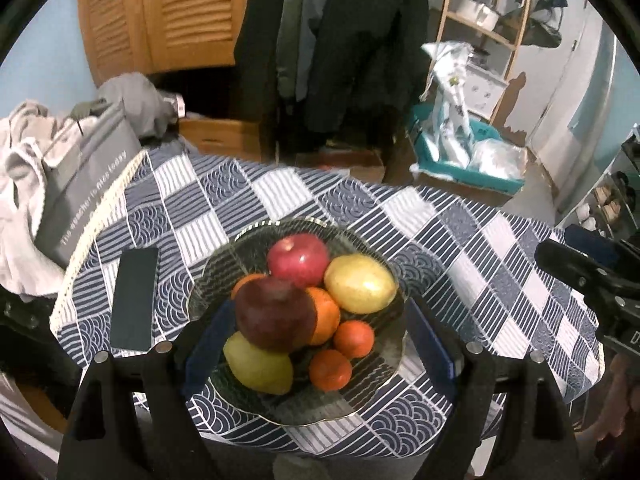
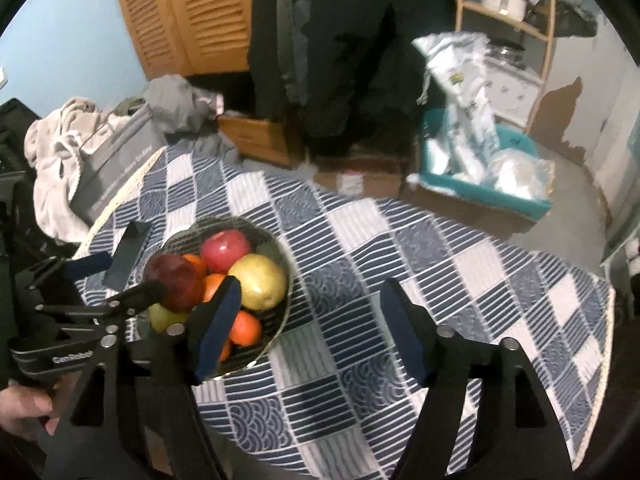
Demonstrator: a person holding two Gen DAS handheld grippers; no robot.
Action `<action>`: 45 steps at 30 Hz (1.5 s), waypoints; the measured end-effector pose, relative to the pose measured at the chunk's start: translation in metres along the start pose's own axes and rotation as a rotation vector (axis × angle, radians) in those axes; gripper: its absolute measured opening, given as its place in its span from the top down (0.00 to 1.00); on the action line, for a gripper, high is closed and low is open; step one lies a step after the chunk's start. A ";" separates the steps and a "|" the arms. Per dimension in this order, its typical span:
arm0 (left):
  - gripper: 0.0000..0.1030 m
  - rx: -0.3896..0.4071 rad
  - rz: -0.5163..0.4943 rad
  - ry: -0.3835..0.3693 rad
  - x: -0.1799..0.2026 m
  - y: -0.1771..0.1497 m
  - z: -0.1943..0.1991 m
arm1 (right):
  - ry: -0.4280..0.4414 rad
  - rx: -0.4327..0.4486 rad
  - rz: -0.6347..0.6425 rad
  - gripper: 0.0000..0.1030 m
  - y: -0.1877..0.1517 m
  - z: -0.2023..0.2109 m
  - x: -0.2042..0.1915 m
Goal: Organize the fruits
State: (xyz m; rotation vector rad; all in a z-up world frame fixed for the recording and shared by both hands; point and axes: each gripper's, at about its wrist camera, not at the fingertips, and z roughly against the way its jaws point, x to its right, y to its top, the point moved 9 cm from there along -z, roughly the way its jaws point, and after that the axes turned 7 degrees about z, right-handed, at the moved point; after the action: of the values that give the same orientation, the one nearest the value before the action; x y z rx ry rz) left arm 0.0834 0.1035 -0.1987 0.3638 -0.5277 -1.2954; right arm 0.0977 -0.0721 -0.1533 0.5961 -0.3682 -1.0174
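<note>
A glass bowl [image 1: 280, 225] on the checked tablecloth holds a bright red apple [image 1: 298, 258], a dark red apple [image 1: 274, 314], two yellow pears [image 1: 360, 284] and several oranges [image 1: 354, 338]. My left gripper [image 1: 320, 344] hovers open above the bowl, its blue pads [image 1: 208, 344] framing the fruit without touching it. In the right wrist view the bowl [image 2: 276, 248] lies to the left, and my right gripper [image 2: 312, 332] stands open over bare cloth beside it, nothing between its fingers. The left gripper [image 2: 132, 274] shows there next to the dark apple [image 2: 176, 284].
A dark phone [image 1: 134, 300] lies on the cloth left of the bowl. A grey box [image 1: 88, 184] and heaped clothes [image 1: 24, 160] sit past the table's left edge. On the floor behind stands a teal bin [image 1: 468, 160] with bags. Patterned cloth [image 2: 440, 280] stretches right of the bowl.
</note>
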 end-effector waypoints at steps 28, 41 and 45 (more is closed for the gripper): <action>0.01 0.293 -0.020 0.061 0.033 0.049 0.093 | -0.278 0.269 -0.055 0.19 0.017 0.110 0.076; 0.01 0.363 -0.037 0.023 0.051 0.058 0.116 | -0.344 0.306 -0.071 0.19 0.005 0.134 0.101; 0.01 0.381 -0.026 0.014 0.054 0.059 0.122 | -0.356 0.320 -0.067 0.19 0.005 0.138 0.104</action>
State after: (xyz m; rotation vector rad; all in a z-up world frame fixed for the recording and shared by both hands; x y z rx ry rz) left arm 0.0731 0.0698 -0.0573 0.6969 -0.7614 -1.2146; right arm 0.0755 -0.2010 -0.0406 0.7171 -0.8409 -1.1405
